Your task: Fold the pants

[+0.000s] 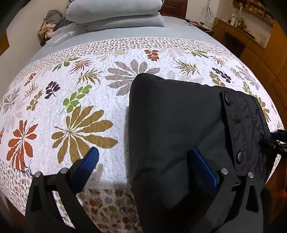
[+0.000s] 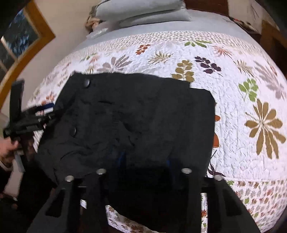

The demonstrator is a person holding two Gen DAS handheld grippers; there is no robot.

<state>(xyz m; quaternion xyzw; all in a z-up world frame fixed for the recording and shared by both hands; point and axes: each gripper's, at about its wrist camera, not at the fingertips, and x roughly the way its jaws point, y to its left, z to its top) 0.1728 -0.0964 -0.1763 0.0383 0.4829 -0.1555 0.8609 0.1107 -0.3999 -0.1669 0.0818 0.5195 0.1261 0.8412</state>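
Black pants [image 1: 179,121] lie folded into a compact bundle on the floral quilt [image 1: 71,107], with a snap-button flap [image 1: 242,129] on their right side. My left gripper [image 1: 145,161] is open: its left finger is over the quilt, its right finger over the pants' near edge. In the right wrist view the pants [image 2: 134,116] fill the centre. My right gripper [image 2: 145,161] has its blue pads buried in the near edge of the cloth, part-way apart; whether it grips is not clear. The left gripper [image 2: 34,114] shows at the pants' left edge.
The bed carries stacked grey pillows [image 1: 116,12] and a heap of clothes [image 1: 52,23] at the far end. A wooden desk with clutter [image 1: 247,30] stands to the right. A framed picture [image 2: 21,35] hangs on the left wall. The bed's near edge is just below the grippers.
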